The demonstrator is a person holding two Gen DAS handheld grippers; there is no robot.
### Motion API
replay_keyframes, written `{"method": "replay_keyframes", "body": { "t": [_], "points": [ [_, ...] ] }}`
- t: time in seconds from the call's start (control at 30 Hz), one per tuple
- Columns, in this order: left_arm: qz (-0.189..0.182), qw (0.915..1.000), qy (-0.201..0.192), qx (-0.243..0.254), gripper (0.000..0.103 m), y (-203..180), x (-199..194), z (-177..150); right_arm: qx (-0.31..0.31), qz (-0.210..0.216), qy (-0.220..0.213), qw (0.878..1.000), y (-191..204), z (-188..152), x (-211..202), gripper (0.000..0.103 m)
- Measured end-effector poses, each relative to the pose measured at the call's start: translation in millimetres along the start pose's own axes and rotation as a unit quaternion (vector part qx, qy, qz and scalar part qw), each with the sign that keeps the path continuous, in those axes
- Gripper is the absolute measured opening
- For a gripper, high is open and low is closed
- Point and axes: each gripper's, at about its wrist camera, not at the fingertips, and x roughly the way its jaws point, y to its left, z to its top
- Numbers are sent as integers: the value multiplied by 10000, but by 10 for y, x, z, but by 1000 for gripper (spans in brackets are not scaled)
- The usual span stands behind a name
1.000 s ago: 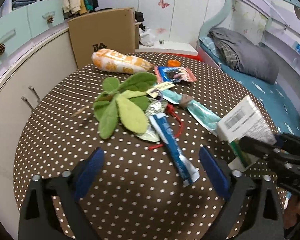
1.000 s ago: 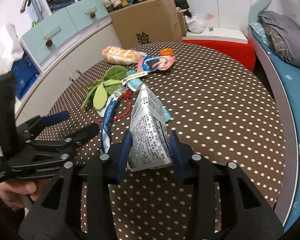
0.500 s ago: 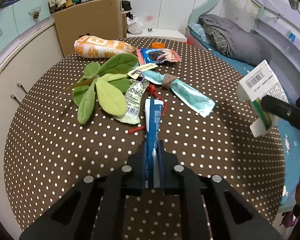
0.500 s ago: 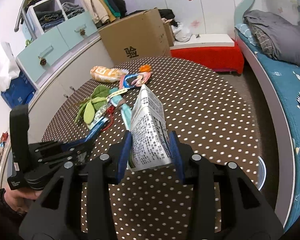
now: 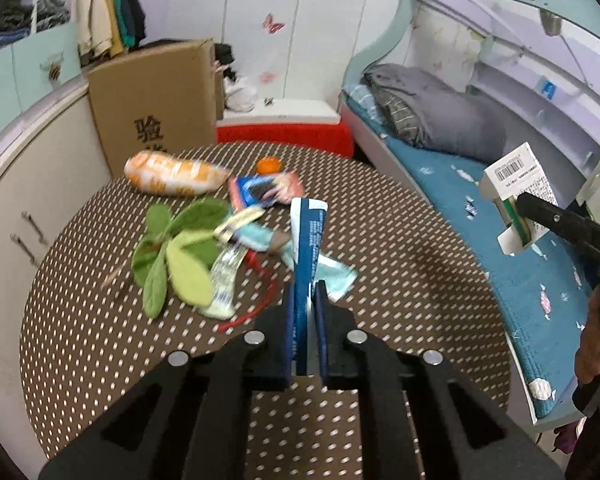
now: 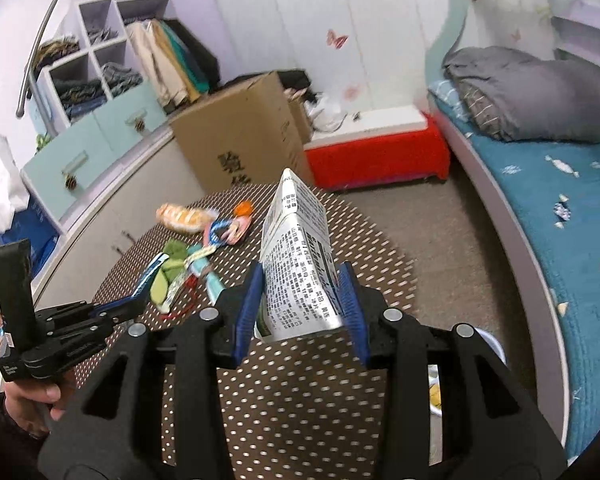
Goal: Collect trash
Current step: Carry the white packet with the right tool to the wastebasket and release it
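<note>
Two gripping tools aloft over a round bench (image 5: 400, 264) draped in brown cloth with white polka dots. Beyond its far edge, a tall corrugated cardboard box (image 5: 156, 108) printed with black characters. Off to the right side, a bed (image 6: 548, 200) with a teal patterned sheet and a rumpled grey blanket. Clenched between the blue-padded fingers of the right gripper (image 6: 302, 300), a squashed white paper carton (image 6: 298, 264) covered in dense black print, lifted clear of the cloth, its peaked end pointing away from the camera. Pinched tight in the left gripper (image 5: 304, 320), a flat, crinkled blue-and-white tube wrapper (image 5: 306, 248), standing upright with its free end raised above the litter. Scattered across the far half of the bench: a plump orange-and-white snack bag (image 5: 172, 172); a sprig of soft green felt leaves (image 5: 180, 256); a glossy blue-and-pink foil packet (image 5: 266, 190); a limp teal wrapper (image 5: 332, 276) lying just behind the held tube; a silvery sachet (image 5: 224, 276) tucked under the leaves; a thin red cord (image 5: 256, 304) curling over the dots; a small round orange cap (image 5: 269, 165) near the back edge.
</note>
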Motion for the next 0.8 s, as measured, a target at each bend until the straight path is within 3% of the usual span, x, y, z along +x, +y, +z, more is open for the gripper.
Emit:
{"method": "replay_keyframes", "body": {
  "t": [0.4,0.8],
  "points": [
    [-526,9973,-265,450,9,-502,-19,339,586,-759,-635,9934,-780,125,-563,39],
    [-854,9932,-289,736,9,-938,143,542,1096,-1354,-563,9831,-1512,32,-555,39]
  ]
}}
